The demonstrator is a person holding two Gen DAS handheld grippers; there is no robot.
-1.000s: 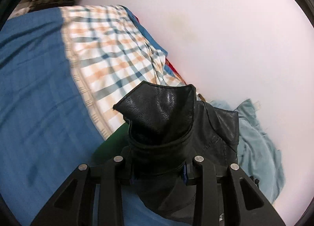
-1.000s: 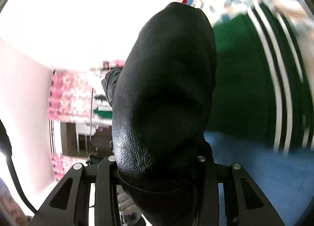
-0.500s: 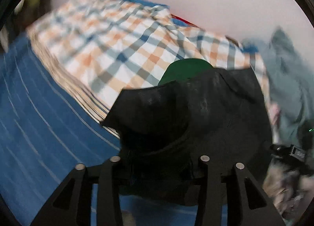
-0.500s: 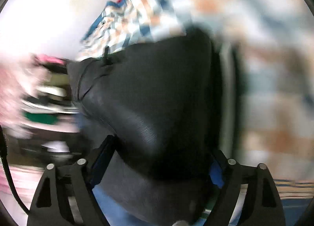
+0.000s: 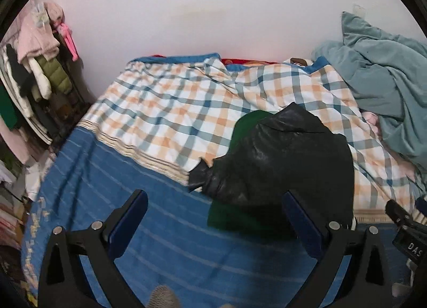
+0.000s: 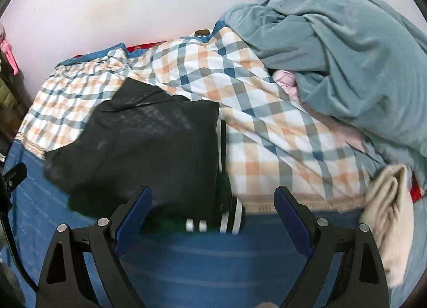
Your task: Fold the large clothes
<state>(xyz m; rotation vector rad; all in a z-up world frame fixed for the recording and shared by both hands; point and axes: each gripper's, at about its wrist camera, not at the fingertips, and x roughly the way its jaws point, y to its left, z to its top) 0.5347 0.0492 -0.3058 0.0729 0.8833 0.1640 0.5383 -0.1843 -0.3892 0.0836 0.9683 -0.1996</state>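
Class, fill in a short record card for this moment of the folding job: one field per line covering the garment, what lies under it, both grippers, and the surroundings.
Garment: black leather jacket, folded, lying on the bed
Underneath: green garment with white stripes, partly covered by the jacket
Left gripper: open, empty, in front of the jacket
Right gripper: open, empty, just before the jacket's near edge
Bedding: checked sheet over blue blanket
Right side: teal duvet heaped by the wall
Far left: clothes rack

Soft, even indoor light; strong fisheye bending and dark corners, slight blur.
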